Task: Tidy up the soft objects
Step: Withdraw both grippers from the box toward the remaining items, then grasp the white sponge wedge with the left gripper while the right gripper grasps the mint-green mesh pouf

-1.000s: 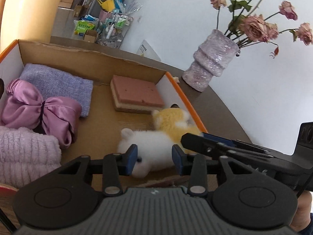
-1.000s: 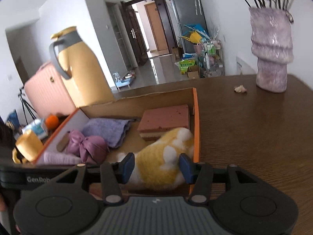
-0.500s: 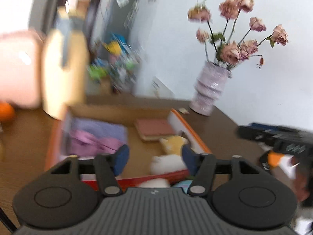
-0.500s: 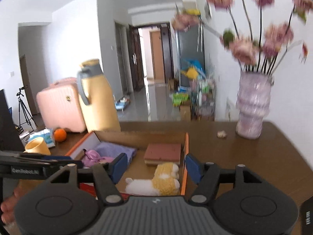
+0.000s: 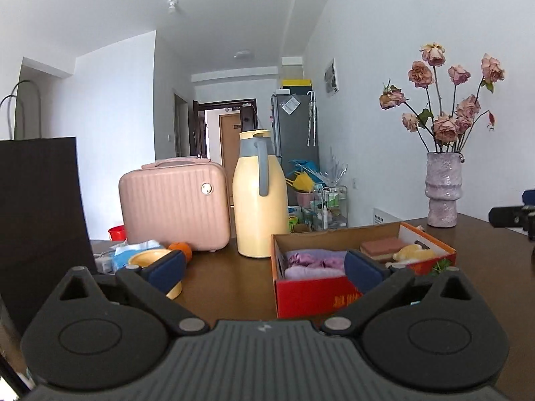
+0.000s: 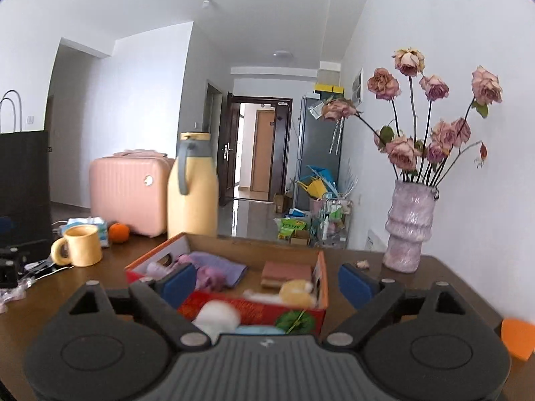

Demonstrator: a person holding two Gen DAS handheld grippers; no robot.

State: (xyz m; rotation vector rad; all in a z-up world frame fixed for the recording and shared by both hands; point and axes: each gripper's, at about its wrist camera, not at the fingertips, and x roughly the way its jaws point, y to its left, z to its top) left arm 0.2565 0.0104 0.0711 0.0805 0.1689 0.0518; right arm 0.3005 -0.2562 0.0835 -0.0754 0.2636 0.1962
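Both the left hand-held gripper point(image 5: 264, 269) and the right hand-held gripper point(image 6: 265, 282) are opening with nothing between their blue pads. The soft things lie inside the open red-and-orange cardboard box point(image 6: 254, 310) on the dark wooden worktop point(image 5: 227, 277): folded lilac cloth point(image 5: 316, 260), pink sponge block point(image 6: 286, 272), yellow-and-white plush toy point(image 6: 294, 289). Judging by the white and blue soft lumps point(image 6: 217, 317) near the box's front, the next pick should start there, closing gently.

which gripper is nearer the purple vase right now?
Right. The right gripper has the purple vase close, just beyond its right fingertip. The left gripper sees the vase farther off, past the box. Both grippers empty, jaws opening.
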